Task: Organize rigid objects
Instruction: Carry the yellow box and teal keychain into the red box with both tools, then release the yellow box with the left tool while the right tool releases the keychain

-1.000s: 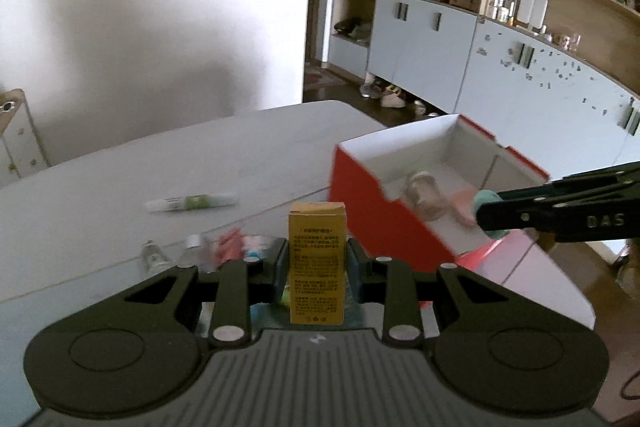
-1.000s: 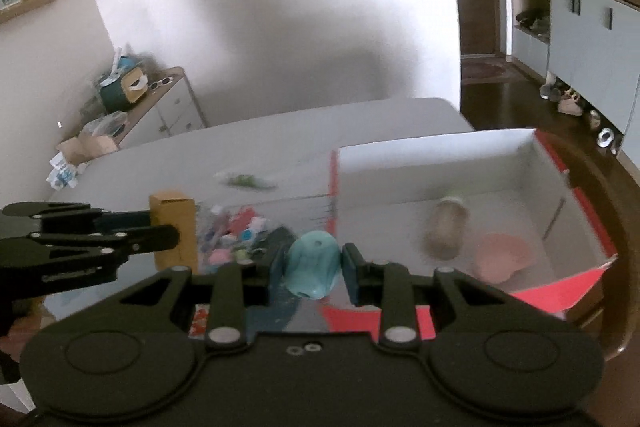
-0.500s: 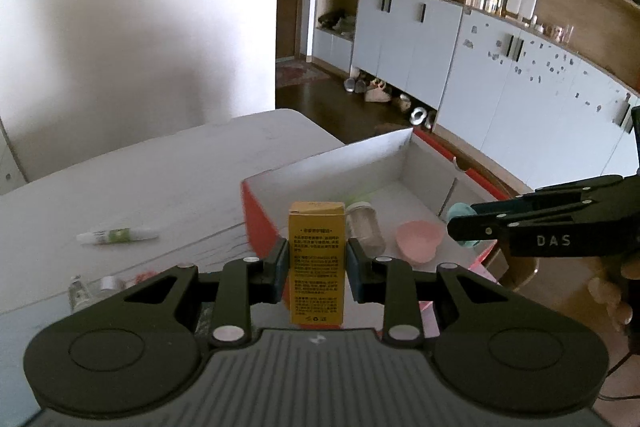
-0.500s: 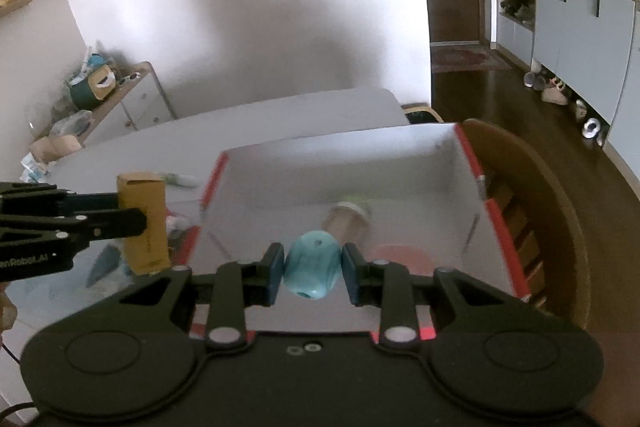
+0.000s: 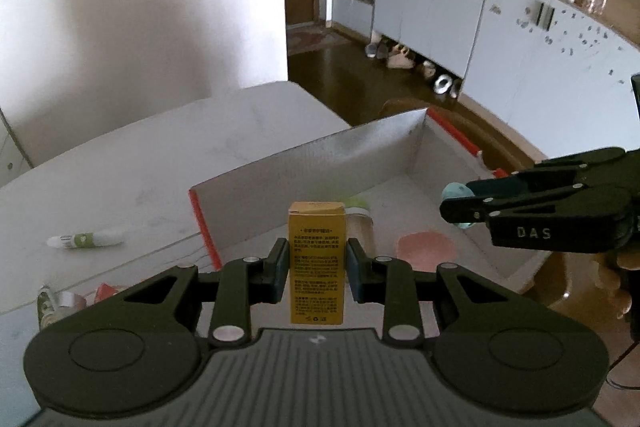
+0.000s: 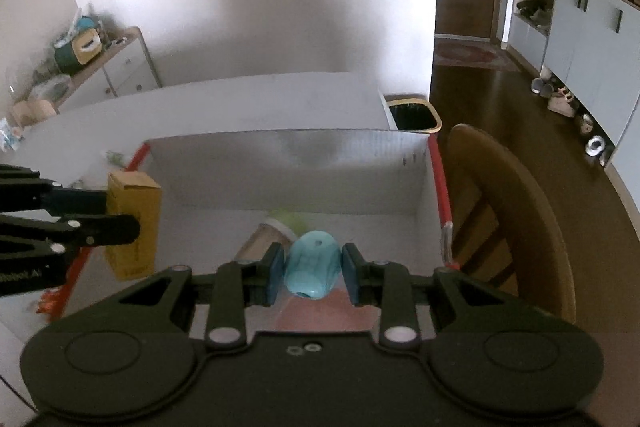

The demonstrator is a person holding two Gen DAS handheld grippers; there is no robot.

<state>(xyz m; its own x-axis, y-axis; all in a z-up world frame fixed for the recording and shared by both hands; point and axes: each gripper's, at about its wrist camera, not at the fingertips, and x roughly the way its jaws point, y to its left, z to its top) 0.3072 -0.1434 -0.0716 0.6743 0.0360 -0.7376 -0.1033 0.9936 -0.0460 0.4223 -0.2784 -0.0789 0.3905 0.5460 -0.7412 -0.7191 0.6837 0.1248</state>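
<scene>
My left gripper (image 5: 317, 259) is shut on a small yellow carton (image 5: 316, 259) held upright over the near left corner of a red box with a white inside (image 5: 360, 147). My right gripper (image 6: 313, 267) is shut on a rounded teal plastic piece (image 6: 313, 265) above the box's middle (image 6: 280, 147). In the box lie a jar with a green lid (image 5: 358, 215) and a pink dish (image 5: 426, 245). The right wrist view shows the yellow carton (image 6: 134, 223) in the left gripper at the box's left rim.
On the grey table (image 5: 140, 155) left of the box lie a white-and-green tube (image 5: 86, 239) and several small items (image 5: 60, 301). A wooden chair (image 6: 512, 211) stands right of the box, a bin (image 6: 412, 113) beyond it. A hand (image 5: 620, 275) holds the right gripper.
Both grippers have swung from beside the box to over it, still gripping the carton and the teal piece. The box now fills the middle of both views.
</scene>
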